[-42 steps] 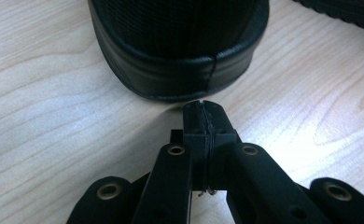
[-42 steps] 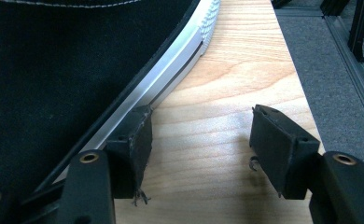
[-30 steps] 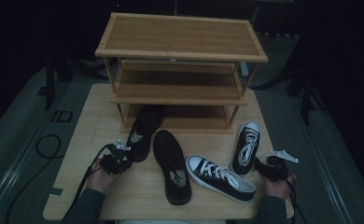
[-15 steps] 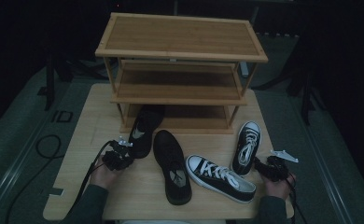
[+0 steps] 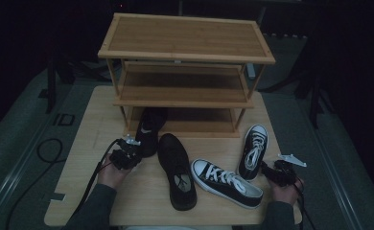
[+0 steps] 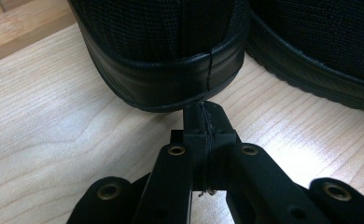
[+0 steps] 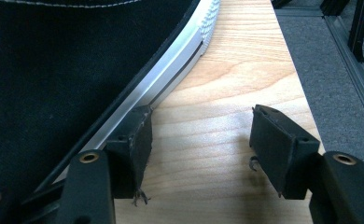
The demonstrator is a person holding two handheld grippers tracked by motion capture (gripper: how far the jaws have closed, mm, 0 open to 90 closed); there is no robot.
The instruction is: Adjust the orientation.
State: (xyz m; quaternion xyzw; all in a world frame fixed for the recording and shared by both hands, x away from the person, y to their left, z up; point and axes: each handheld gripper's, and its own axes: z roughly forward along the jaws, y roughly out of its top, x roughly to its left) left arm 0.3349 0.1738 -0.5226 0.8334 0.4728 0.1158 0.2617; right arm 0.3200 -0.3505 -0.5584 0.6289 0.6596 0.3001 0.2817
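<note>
My left gripper (image 5: 135, 152) is shut with nothing between its jaws. In the left gripper view its joined tips (image 6: 203, 116) touch the heel of a black shoe (image 6: 171, 56). That shoe (image 5: 149, 127) lies with its toe under the bottom shelf of the wooden rack (image 5: 185, 43). A second black shoe (image 5: 178, 170) lies beside it, nearer the front. My right gripper (image 5: 266, 168) stands open by the heel of a black-and-white sneaker (image 5: 253, 151). In the right gripper view its left pad (image 7: 138, 137) sits against the sneaker's white sole (image 7: 175, 56), and bare table lies between the jaws (image 7: 206, 135).
Another black-and-white sneaker (image 5: 226, 182) lies slanted across the front middle of the table (image 5: 89, 143). The rack's two lower shelves are bare. Cables trail off the table's left side. Grey floor (image 7: 339, 70) drops away just right of the table edge.
</note>
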